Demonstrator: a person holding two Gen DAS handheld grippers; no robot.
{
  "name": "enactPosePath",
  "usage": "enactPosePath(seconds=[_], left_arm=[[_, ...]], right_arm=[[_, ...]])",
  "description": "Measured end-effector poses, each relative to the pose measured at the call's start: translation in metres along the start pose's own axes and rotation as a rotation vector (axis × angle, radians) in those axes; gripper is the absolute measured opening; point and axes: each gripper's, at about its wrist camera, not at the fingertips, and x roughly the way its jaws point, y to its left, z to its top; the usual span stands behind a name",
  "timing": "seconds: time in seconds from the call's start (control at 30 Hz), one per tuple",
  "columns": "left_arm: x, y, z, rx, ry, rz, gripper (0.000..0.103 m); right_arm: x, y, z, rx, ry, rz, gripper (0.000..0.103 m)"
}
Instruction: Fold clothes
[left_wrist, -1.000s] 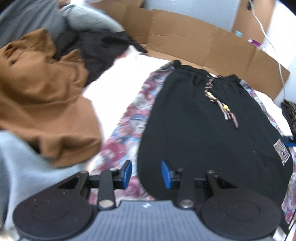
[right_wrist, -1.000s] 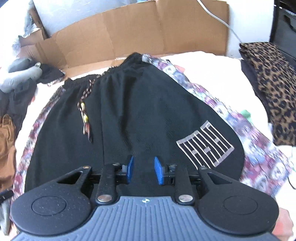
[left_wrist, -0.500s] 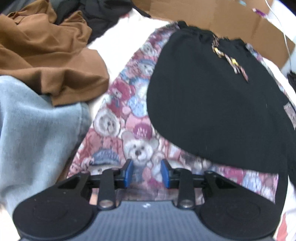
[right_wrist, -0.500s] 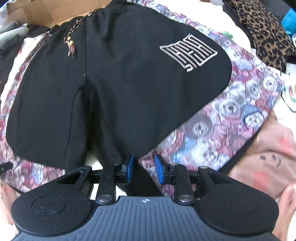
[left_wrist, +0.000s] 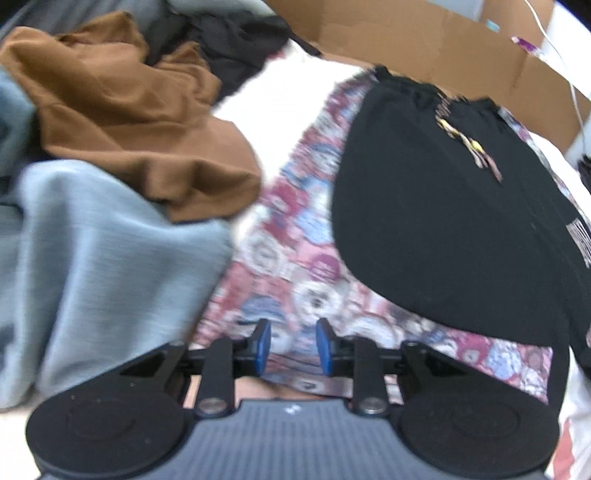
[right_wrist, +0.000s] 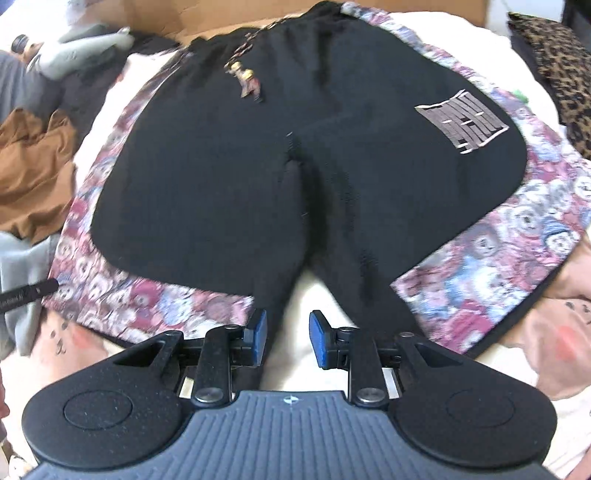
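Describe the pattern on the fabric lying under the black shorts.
The fabric has teddy bears in maroon, blue and cream; clearest in the right wrist view.

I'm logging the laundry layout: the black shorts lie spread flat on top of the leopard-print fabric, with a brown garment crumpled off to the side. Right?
Not quite. The black shorts lie on the teddy-bear print fabric, as the right wrist view shows; the leopard-print fabric sits apart at the edge. The brown garment is indeed crumpled off to the side.
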Motion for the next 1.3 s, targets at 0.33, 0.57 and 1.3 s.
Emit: enactPosePath(seconds=[0.33, 0.57, 1.3], left_arm=[[0.005, 0.038, -0.005, -0.098, -0.029, 0.073, 0.028], [0.018, 0.045, -0.011, -0.106, -0.008, 0.032, 0.028], [0.027, 0.071, -0.028, -0.258, -0.060, -0.113, 0.017]], right_arm=[[0.029, 0.008, -0.009, -0.030, 0.117, 0.037, 0.000], [0.027, 0.009, -0.014, -0.070, 0.128, 0.008, 0.000], [-0.014, -0.004, -0.002, -0.092, 0.054, -0.011, 0.002]])
